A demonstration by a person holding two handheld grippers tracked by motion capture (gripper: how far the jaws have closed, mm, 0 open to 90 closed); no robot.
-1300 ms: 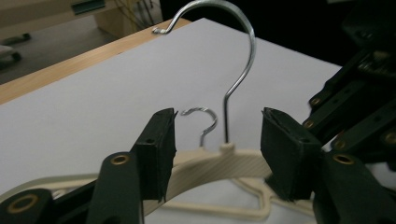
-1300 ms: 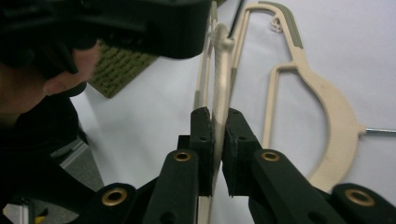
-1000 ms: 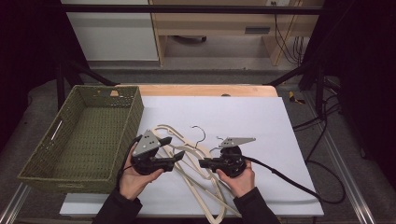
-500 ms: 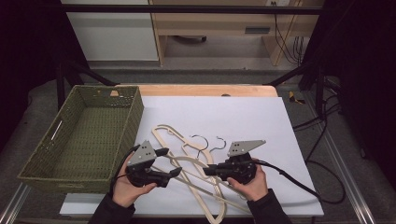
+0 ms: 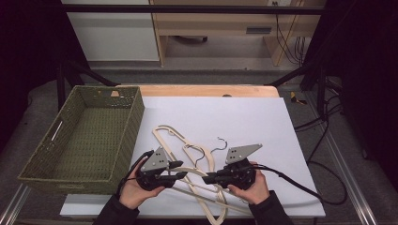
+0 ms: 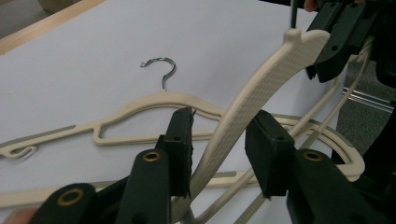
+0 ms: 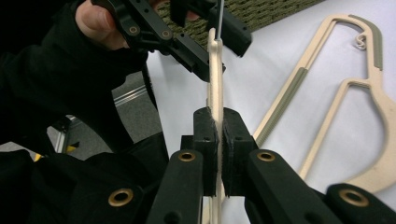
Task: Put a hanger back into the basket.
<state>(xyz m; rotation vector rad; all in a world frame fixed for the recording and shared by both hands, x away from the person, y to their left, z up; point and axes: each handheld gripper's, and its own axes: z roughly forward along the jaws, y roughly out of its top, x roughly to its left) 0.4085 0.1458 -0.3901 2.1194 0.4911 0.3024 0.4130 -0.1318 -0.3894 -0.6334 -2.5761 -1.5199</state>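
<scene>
High view: right gripper [image 5: 207, 178] level, fingers clamping hanger [image 5: 197, 169].

Beyond the far edge of my white-topped desk [image 5: 244, 117] with its pale wooden rim, I see a grey carpeted floor [image 5: 211, 77], a white cabinet [image 5: 110, 30], a light wooden bench [image 5: 220, 28], and black cables [image 5: 284, 40] hanging in shadow.

Cream hangers [image 5: 187, 154] carry grey-green grip strips and lie on a white table [image 5: 263, 122]; the woven basket [image 5: 89, 140] is olive green.
</scene>
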